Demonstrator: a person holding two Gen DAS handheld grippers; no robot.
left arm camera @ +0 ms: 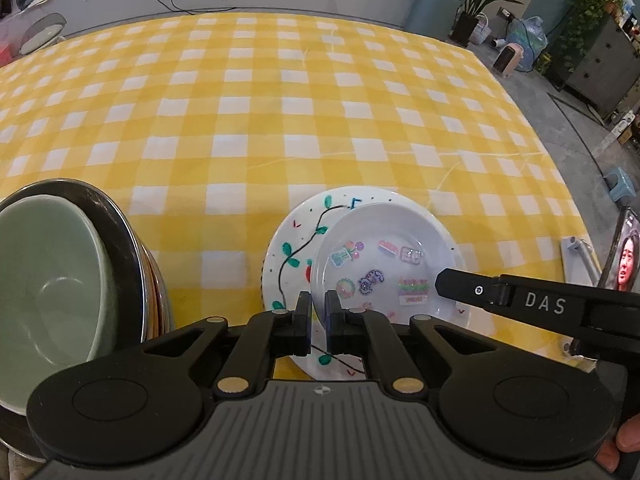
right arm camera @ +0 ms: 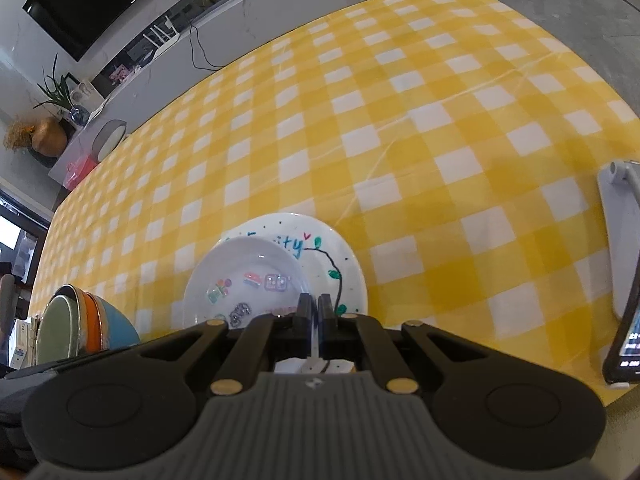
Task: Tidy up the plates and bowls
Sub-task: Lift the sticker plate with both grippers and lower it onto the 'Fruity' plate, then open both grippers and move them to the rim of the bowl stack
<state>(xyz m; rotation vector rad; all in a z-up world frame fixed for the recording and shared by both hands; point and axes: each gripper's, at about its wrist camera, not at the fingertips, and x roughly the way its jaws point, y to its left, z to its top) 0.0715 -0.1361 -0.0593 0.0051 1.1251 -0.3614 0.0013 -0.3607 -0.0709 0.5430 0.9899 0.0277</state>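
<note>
The tablecloth [left arm camera: 280, 120] looks like smooth, slightly shiny yellow-and-white checked plastic sheet with faint creases. The small plate [left arm camera: 384, 264] and the larger painted plate [left arm camera: 288, 240] under it are glossy white glazed ceramic. The green bowl [left arm camera: 52, 280] has a satin glaze and sits in a polished metal bowl [left arm camera: 124, 240]. Both grippers' bodies are matt black plastic with brass-coloured pins.

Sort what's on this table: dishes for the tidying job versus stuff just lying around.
Job:
small sticker plate
painted vine plate
green bowl, nested in the steel bowl
orange bowl
blue bowl

Lying about:
phone on its white stand
checked tablecloth
</note>
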